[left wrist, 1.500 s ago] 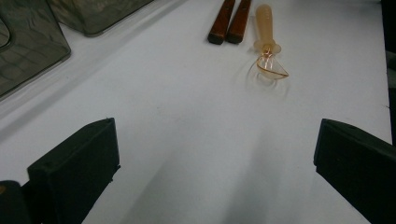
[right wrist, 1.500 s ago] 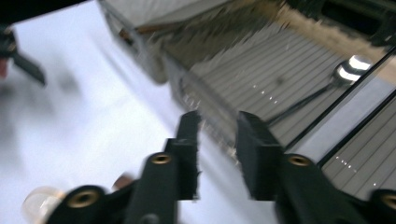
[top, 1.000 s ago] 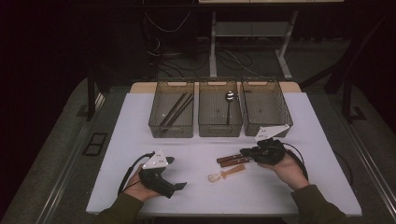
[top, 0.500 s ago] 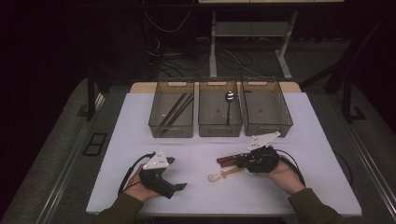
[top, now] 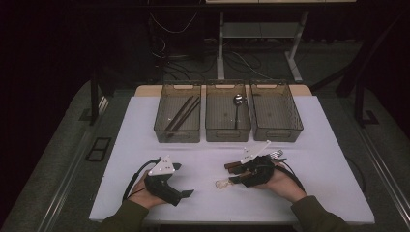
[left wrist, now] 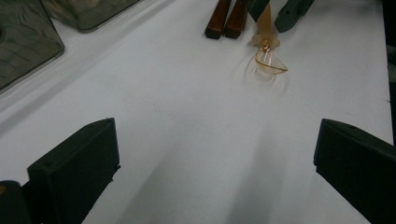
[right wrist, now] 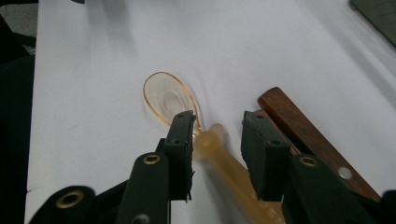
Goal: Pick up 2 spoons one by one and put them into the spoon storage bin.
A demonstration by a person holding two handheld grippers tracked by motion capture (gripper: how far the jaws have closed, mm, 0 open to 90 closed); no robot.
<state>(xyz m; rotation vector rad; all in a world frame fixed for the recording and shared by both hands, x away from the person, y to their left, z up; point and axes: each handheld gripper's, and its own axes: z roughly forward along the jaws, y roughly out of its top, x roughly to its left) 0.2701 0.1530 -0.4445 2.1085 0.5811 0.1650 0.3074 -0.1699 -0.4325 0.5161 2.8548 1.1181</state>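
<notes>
Right gripper (right wrist: 217,128) low over the white table (top: 333,145), jaws partly apart and just been opening; the amber plastic spoon (right wrist: 187,112) lies between them, its handle running back under the gripper. Left pad is at the spoon's neck, right pad stands clear of it. Spoon rests flat on the table, bowl pointing away from the gripper. Wooden-handled utensils (right wrist: 303,135) lie just beside the right jaw. Left gripper (left wrist: 215,172) rests well apart, jaws wide, nothing between. Three clear bins (top: 227,113) sit farther back.
</notes>
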